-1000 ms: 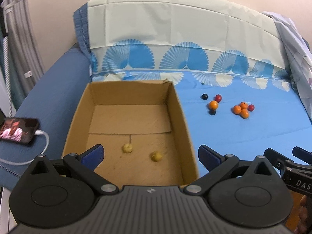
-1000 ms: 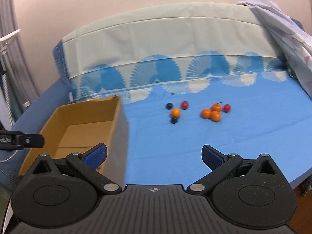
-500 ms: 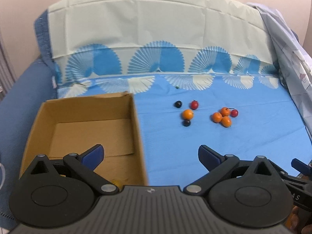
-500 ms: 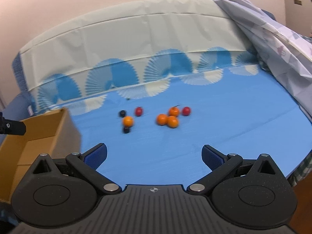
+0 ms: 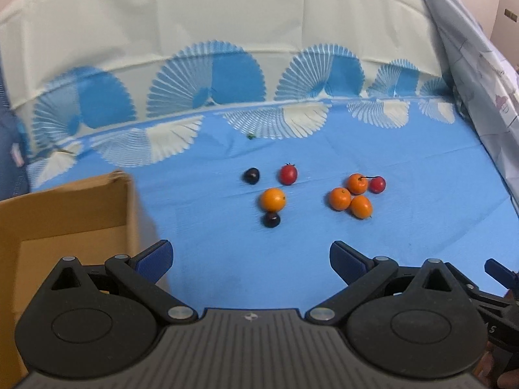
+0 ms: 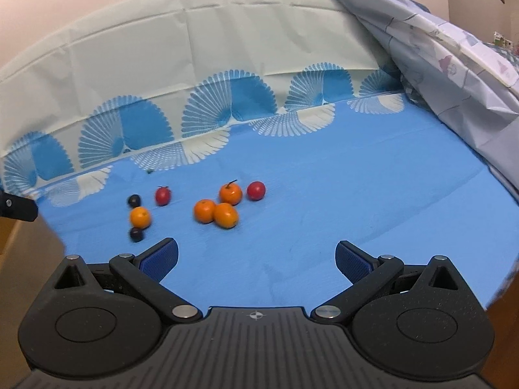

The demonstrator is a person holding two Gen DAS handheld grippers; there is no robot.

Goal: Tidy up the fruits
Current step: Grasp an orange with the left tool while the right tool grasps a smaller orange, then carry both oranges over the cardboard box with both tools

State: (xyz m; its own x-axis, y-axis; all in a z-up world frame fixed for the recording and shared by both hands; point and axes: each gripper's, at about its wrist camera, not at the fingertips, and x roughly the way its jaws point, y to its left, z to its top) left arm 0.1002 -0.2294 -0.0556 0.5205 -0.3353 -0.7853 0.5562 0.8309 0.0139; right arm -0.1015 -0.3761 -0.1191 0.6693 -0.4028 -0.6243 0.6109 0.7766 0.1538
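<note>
Fruits lie loose in two small clusters on the blue cloth-covered bed [image 5: 405,259], toward its middle and nearer the back edge, where the fan-patterned cloth climbs a backrest: a round orange citrus [image 5: 273,199] touching a dark plum-coloured berry [image 5: 271,219] on its near side, with another dark berry [image 5: 251,175] and a red cherry-like fruit [image 5: 288,174] just behind, and, off to the right, three orange citrus fruits [image 5: 352,196] bunched together with a second red fruit [image 5: 376,184] touching the rearmost one. An open brown cardboard box [image 5: 65,214] sits at the bed's left edge, probably the place the fruit is meant to go, which would explain why it stands within easy reach of the left tool [image 5: 249,261]. That tool hangs released, its blue-padded jaws spread wide and holding nothing, aimed at the nearer cluster. The right tool [image 6: 256,257] is likewise released and empty, facing the three-citrus group. Both seem posed for a first pick, each taking the cluster on its own side; round fruit on soft cloth may roll when nudged.
</note>
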